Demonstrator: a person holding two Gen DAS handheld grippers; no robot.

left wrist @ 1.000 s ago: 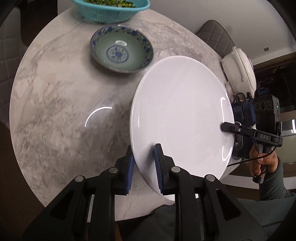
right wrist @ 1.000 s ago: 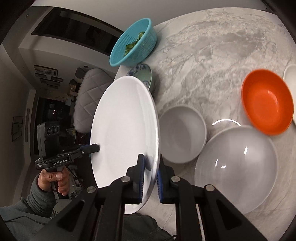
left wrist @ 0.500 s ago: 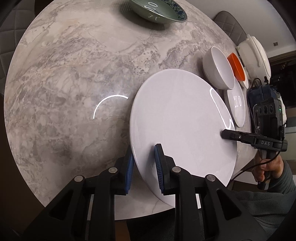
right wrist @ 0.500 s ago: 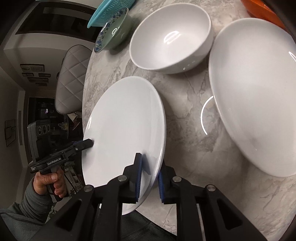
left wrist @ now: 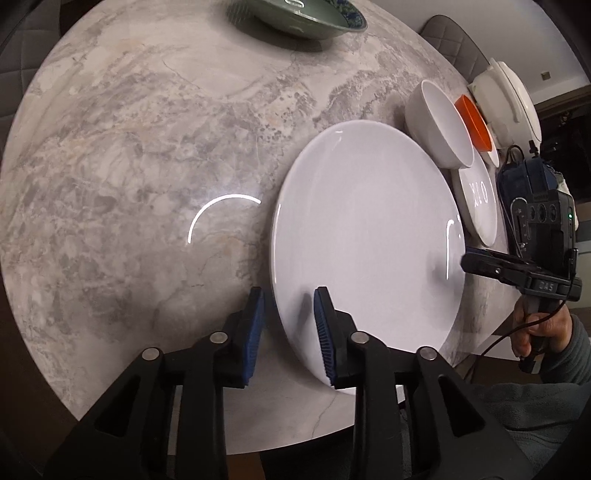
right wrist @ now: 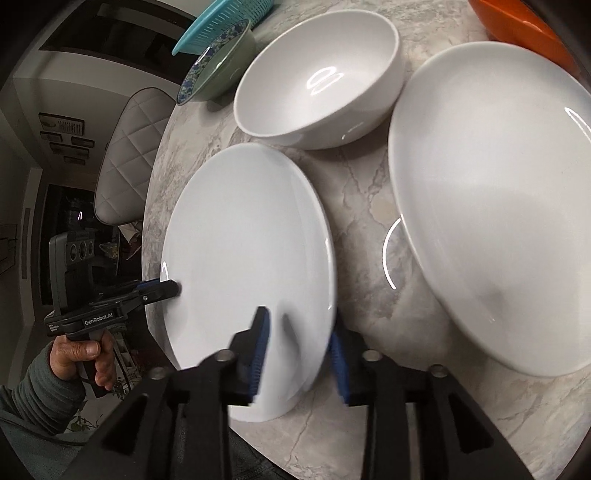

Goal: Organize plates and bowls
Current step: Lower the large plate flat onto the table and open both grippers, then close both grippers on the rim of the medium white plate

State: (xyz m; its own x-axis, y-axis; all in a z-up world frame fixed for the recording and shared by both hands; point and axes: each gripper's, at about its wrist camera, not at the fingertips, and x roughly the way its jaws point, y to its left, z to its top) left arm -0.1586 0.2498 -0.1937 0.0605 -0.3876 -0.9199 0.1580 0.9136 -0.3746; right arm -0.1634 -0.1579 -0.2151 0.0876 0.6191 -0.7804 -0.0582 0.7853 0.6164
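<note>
A large white plate [left wrist: 369, 236] lies low on the marble table [left wrist: 147, 147] near its front edge; it also shows in the right wrist view [right wrist: 247, 236]. My left gripper [left wrist: 290, 328] is open, its pads on either side of the plate's near rim. My right gripper [right wrist: 299, 354] is open too, its jaws spread around the plate's opposite rim. Each gripper shows in the other's view: the right one [left wrist: 469, 260] and the left one [right wrist: 173, 288].
A white bowl [right wrist: 317, 74], a second large white plate [right wrist: 498, 192] and an orange bowl [right wrist: 524, 26] sit to the right. A blue-patterned green bowl [left wrist: 295, 14] and a teal basket [right wrist: 221, 22] sit further back. A white lidded pot [left wrist: 506, 96] stands at the table's edge.
Both grippers carried the plate down onto the table, then opened their jaws and let go of its rim.
</note>
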